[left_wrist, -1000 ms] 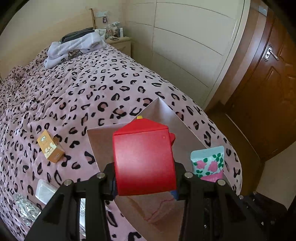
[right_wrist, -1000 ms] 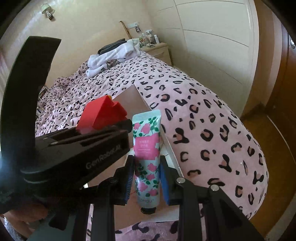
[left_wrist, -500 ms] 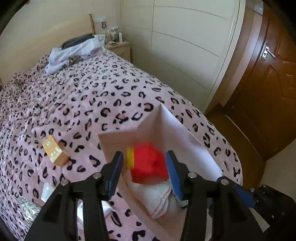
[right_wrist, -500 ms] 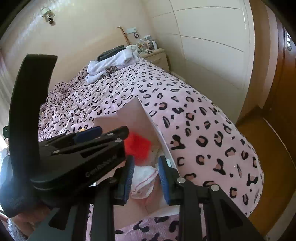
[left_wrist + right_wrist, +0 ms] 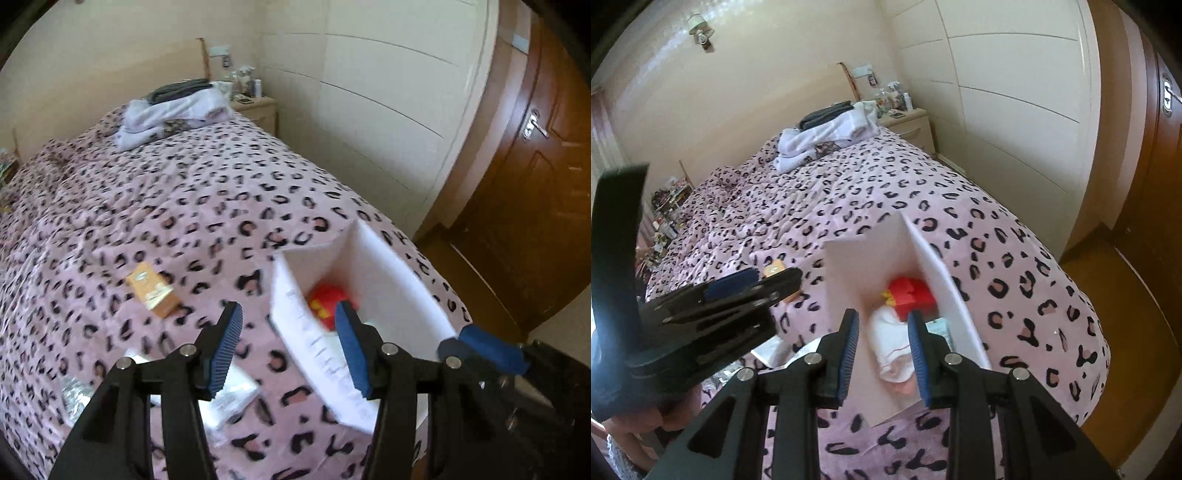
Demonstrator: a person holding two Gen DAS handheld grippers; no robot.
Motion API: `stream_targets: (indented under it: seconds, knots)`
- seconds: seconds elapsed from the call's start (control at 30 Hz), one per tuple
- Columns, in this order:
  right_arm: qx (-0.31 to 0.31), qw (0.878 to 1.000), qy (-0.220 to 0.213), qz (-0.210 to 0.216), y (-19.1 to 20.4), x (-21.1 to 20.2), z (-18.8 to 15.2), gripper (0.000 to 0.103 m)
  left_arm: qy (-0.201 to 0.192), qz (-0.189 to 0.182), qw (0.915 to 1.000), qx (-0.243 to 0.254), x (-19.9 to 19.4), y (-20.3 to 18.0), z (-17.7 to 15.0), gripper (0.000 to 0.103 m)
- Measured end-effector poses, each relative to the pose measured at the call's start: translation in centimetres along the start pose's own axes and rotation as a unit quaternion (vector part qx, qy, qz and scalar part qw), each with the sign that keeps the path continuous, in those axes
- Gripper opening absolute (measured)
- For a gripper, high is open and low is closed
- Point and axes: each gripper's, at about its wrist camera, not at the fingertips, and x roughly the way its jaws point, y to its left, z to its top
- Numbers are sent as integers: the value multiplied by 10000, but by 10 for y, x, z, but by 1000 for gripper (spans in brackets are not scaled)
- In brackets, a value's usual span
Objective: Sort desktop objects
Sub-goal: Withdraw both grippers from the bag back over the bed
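An open white box (image 5: pixel 388 280) stands on the leopard-print bed. Inside it lie a red block toy (image 5: pixel 327 299) (image 5: pixel 912 291), a rolled white cloth (image 5: pixel 892 350) and a floral tube (image 5: pixel 940 326), partly hidden by the box's right wall. My left gripper (image 5: pixel 287 306) hangs open and empty above the box's left wall. It also shows at the left of the right wrist view, left gripper (image 5: pixel 750 284). My right gripper (image 5: pixel 882 314) hovers over the box, jaws drawn narrow with nothing between them. One of its blue pads (image 5: pixel 487 347) shows beside the box.
A small orange carton (image 5: pixel 153 290) lies on the bedspread left of the box. White packets (image 5: pixel 229 398) and a foil pack (image 5: pixel 75 395) lie nearer me. Folded clothes (image 5: pixel 173 110) sit at the bed's head by a nightstand (image 5: pixel 258 109). A brown door (image 5: pixel 535 221) stands to the right.
The left gripper let go of the red toy, which dropped into the box. The floral tube left the right gripper and lies in the box. Both grippers rose and pulled back.
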Motion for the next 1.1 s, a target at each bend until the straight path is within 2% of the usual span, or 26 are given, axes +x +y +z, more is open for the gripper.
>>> stream_targets:
  seconds: [0.1,0.17,0.23,0.33,0.6,0.7,0.8,0.93,1.1]
  knots:
    - [-117,9999,-31,92,20,-7,-6,28,-62,108,9997,-204,-22,30,-13,54]
    - [-204,9996,-41,191,36,-11,-12,28,-101,329,9989,-316,-39,58,-27,55]
    - [-267,9992,-24,295,51,-12,-17,28,-101,534,9976,-423,-52,83,-43,60]
    - [-396,9981,25,480,79,-10,-27,29,-67,805,9949,-603,-69,120,-67,61]
    - [-855,9911,321,965,165,10,-53,29,1,1369,9820,-1300,-115,223,-130,61]
    - [-978,9882,385,1112,190,15,-60,29,-11,1462,9770,-1549,-129,251,-146,61]
    - [-1080,9859,389,1215,210,17,-68,31,-30,1545,9734,-1694,-137,271,-156,61]
    - [-1156,9845,424,1252,224,21,-78,36,-19,1577,9693,-1889,-141,289,-172,66]
    - [-1175,9849,692,1071,222,43,-100,38,261,1529,9653,-2102,-114,304,-191,66]
